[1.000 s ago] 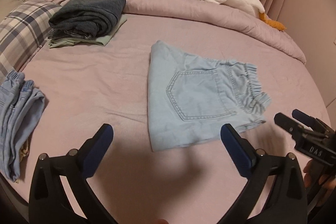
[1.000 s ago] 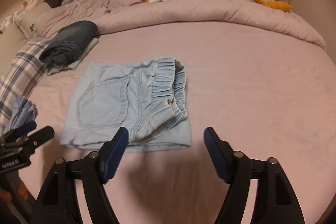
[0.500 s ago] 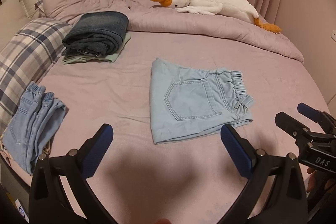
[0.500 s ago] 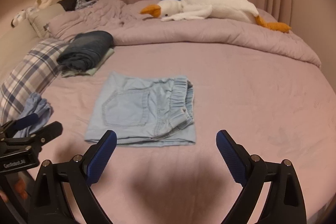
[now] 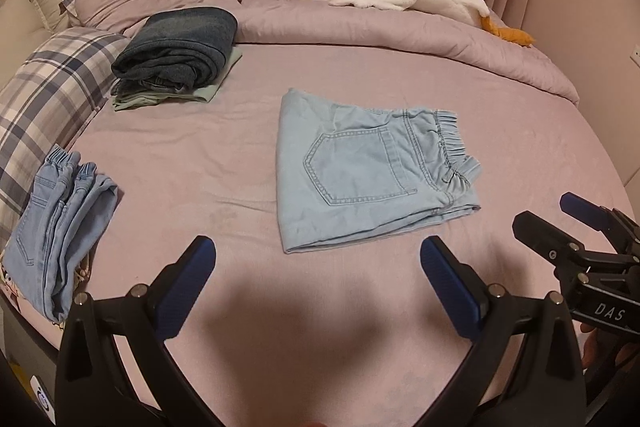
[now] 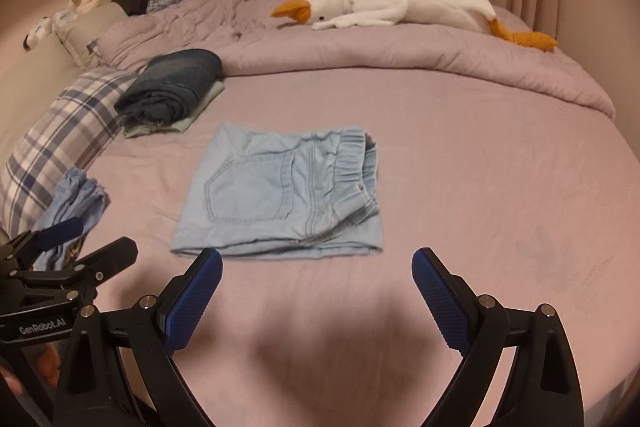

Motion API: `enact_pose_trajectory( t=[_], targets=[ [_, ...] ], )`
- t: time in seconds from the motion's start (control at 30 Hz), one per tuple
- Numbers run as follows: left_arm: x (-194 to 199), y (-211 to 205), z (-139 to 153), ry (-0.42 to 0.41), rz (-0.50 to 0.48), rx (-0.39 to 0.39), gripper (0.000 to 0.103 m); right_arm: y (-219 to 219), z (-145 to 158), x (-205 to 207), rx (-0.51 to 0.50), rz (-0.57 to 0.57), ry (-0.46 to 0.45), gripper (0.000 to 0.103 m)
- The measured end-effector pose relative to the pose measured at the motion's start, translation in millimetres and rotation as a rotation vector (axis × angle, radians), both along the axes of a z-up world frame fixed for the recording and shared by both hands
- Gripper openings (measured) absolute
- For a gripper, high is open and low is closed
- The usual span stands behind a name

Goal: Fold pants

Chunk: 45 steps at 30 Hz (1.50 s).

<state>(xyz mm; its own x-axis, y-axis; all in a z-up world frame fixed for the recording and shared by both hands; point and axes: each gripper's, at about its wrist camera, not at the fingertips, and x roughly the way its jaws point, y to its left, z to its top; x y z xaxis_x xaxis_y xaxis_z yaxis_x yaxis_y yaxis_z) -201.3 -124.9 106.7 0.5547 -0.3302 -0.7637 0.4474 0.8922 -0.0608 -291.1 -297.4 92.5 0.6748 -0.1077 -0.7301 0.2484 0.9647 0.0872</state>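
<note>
Your light denim pants [image 5: 360,179] lie folded into a compact rectangle in the middle of the bed [image 5: 200,155], pocket side up, elastic waistband toward 3 o'clock in the left view. Both tools are clear of the cloth: the left tool [image 5: 318,259] hangs with its jaws spread wide and nothing between them, just short of the near folded edge, and the right tool [image 6: 316,267] is equally wide and empty, its left finger close to the near-left corner of the stack.

The fold looks finished, or one tidy-up away from it. If you neaten, go for the 5 o'clock corner in the right view, where layers under the waistband splay slightly. Come in low along the sheet, close on all the layers together, and pull gently toward yourself to square the edge; pinching only the top layer would likely peel the fold open.

If the bundle is to join the folded dark jeans [image 5: 176,47] at 10 o'clock, take the near edge at both ends and lift evenly so it does not sag in the middle. Steer clear of the other blue jeans [image 5: 60,227] at 8 o'clock near the bed's edge.
</note>
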Motion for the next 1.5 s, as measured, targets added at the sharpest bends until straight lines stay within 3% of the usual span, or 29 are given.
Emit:
enact_pose_trajectory(
  t=[1.5],
  targets=[
    [-0.1, -5.5, 3.5, -0.013, -0.018, -0.012, 0.103, 2.9, 8.4, 1.1, -0.024, 0.009, -0.010, 0.095]
  ],
)
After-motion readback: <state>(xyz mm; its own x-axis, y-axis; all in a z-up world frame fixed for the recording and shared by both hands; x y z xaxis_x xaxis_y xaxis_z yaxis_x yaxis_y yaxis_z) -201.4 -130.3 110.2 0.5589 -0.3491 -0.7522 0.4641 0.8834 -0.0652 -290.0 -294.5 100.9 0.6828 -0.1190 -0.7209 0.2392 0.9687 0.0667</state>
